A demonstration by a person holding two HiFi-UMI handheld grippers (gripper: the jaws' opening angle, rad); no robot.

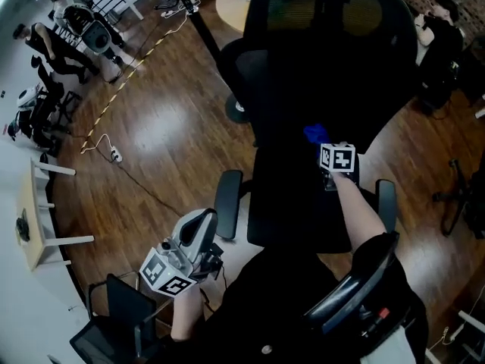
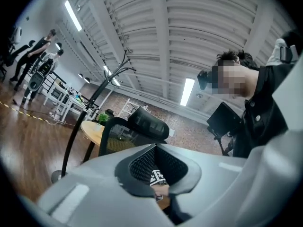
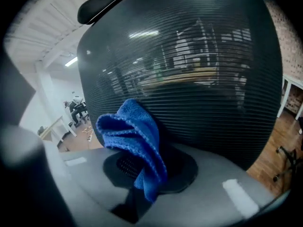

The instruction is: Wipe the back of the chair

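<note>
With the right gripper up against the chair back, I can see its jaws clamped on a blue cloth, which bunches up out of them in loose folds and presses against the black mesh. In the head view that cloth sits around the middle of the chair back, just ahead of the right gripper and its marker cube, with my operator's bare forearm reaching in from below. The mesh fills nearly the whole right gripper view, and the headrest crosses the top left above it. The left gripper is low at the left, near the person's body and just beside the chair's armrest, well apart from the chair back and touching nothing I can make out. In the left gripper view its jaws are drawn together with nothing held in them, and the left gripper points up towards the chair and the ceiling. The chair stands on a wooden floor, in front of a round table.
</note>
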